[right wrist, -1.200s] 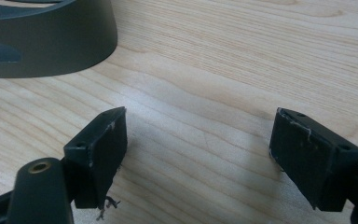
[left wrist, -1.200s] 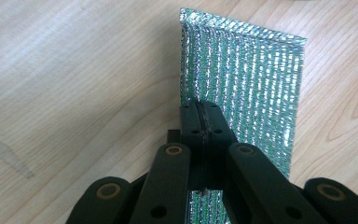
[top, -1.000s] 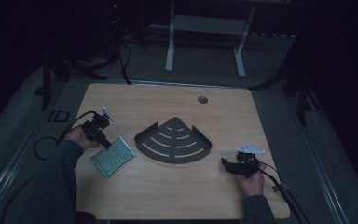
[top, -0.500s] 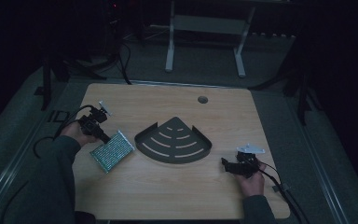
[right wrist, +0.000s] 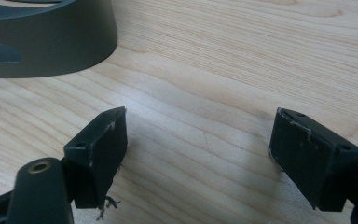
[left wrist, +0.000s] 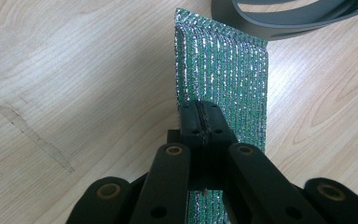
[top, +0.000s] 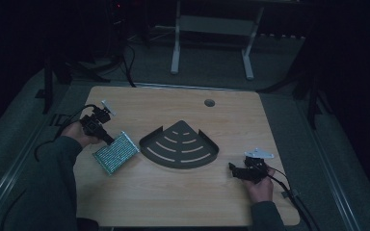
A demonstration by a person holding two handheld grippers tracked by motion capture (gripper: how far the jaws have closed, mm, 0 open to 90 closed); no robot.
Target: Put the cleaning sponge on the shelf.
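The wooden table point(top: 173, 202) carries a dark fan-shaped tray point(top: 179, 147) near its middle, and everything else sits off that tray. Just beyond the tray's left corner lies a green glittery sponge pad point(top: 116, 152), tilted, its near edge lifted off the wood. The left gripper point(top: 107, 139) pinches that pad at its edge, jaws pressed tight together on it; in the left gripper view the pad point(left wrist: 223, 88) runs away from the jaws toward the tray's rim point(left wrist: 279, 18). To the tray's lower right, apart from it, the right gripper point(top: 233, 168) rests low on the table with its jaws spread wide and nothing between them.
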